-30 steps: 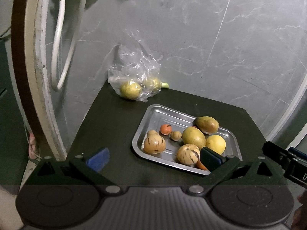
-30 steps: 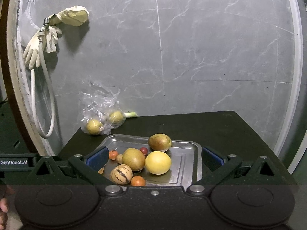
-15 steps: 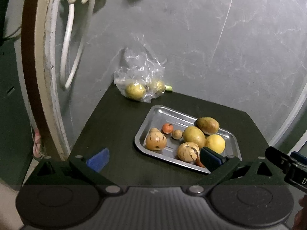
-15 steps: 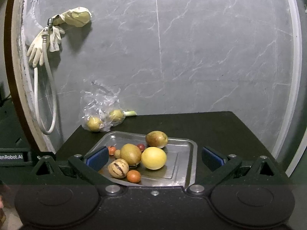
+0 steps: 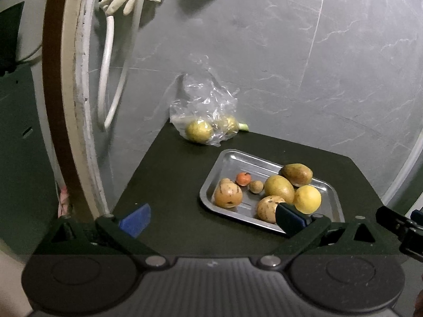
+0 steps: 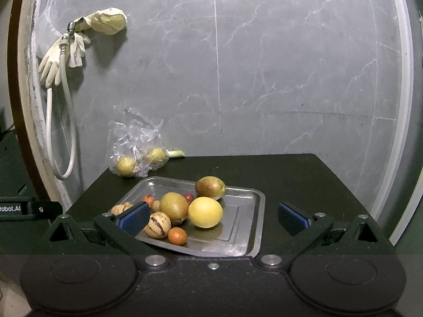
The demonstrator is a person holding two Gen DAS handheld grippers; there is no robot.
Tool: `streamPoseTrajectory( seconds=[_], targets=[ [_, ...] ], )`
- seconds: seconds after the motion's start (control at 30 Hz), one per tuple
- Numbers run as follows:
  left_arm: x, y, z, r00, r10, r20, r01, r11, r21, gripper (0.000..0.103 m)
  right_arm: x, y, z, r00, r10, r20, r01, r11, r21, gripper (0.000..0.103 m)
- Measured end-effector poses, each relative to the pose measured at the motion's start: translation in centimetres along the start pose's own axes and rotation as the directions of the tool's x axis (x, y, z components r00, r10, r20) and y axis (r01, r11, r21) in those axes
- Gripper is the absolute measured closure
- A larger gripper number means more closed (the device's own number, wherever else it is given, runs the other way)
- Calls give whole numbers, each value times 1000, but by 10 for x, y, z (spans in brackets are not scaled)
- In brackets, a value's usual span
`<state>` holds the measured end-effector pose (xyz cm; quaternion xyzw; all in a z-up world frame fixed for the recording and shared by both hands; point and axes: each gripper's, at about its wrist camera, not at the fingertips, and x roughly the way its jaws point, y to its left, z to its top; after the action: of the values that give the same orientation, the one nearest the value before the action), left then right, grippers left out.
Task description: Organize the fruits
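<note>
A shiny rectangular metal tray [image 6: 253, 227] on the matte black table [image 6: 304, 174] holds smooth round fruits [image 6: 205, 211]. Behind the tray sits a crinkled plastic bag [image 6: 137, 148]. Left gripper [image 5: 211, 218] and right gripper [image 6: 212, 218] gape empty before the tray.

**Two wrist views over one tray**

Left wrist view: looking forward and down from the table's near left, metal tray [image 5: 230, 158] at centre right, plastic bag [image 5: 206, 121] above centre. Right wrist view: lower and squarer on, tray [image 6: 253, 211] at lower centre, bag [image 6: 134, 150] at centre left. Shared: tray, bag, dark table [image 5: 171, 185], grey wall [image 6: 264, 79], hanging gloves [image 6: 53, 63].
</note>
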<state>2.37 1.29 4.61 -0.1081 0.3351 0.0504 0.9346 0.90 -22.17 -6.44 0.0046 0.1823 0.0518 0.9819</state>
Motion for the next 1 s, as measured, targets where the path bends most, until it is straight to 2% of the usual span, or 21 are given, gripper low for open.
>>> streamPoseTrajectory(
  seconds=[0.4,0.6,0.87,1.0],
  targets=[
    [-3,11,-8,999,-20,30,19,999,39,0,-2,11,-7,1000,-26,0,26,1000,5,1],
    [-1,22,-9,998,-63,29,60,995,77,1,-8,29,-14,999,-24,28,24,999,-24,1],
    [12,39,-7,991,-129,21,126,985,114,1,-11,50,-18,998,-70,9,70,997,-18,1],
    [15,44,-7,987,-157,29,150,976,160,1,-12,53,-22,996,-92,-16,93,995,26,1]
  ],
)
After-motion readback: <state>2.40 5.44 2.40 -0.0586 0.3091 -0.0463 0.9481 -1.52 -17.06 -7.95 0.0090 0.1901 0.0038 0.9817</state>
